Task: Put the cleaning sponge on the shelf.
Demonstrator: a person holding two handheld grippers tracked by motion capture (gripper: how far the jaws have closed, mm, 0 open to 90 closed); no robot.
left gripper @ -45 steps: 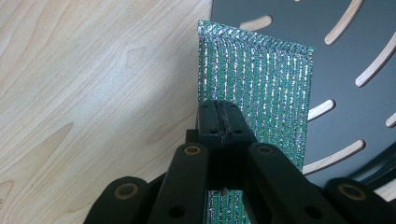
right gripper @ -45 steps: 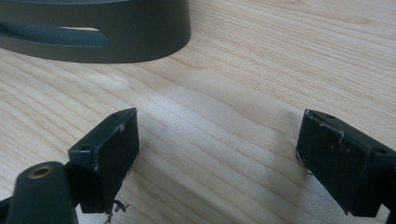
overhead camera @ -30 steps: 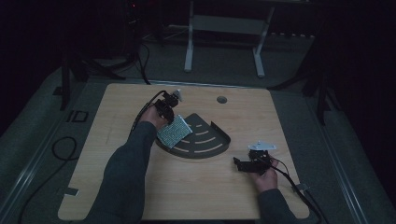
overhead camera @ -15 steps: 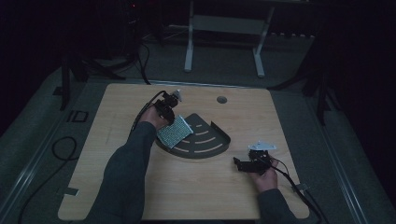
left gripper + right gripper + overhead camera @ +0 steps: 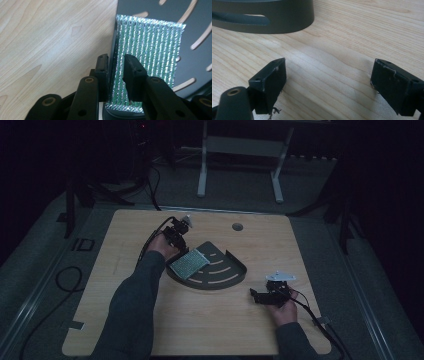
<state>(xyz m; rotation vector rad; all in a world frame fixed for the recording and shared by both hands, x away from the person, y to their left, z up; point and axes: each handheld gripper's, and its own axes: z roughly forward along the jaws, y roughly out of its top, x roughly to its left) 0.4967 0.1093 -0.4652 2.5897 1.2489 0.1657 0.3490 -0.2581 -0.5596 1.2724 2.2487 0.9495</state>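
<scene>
A green, glittery mesh pad [image 5: 188,264] lies across the left edge of a dark grey quarter-round slotted tray [image 5: 222,281], partly on the tray floor [image 5: 150,10]. My left gripper [image 5: 175,242] sits at the pad's near end. Its jaws have just been opening, and in the left gripper view the pad [image 5: 150,47] stands between them with the left gripper [image 5: 116,58] no longer pinching it. My right gripper [image 5: 256,296] rests low over the wood to the right of the tray. There the right gripper [image 5: 328,72] stands wide open with nothing between its fingers.
The tray's curved outer wall [image 5: 274,22] rises just ahead of the right gripper. A round hole [image 5: 237,226] sits in the wooden tabletop [image 5: 125,320] near its far edge. Cables trail from both grippers, and a white stand [image 5: 240,150] is on the floor beyond the table.
</scene>
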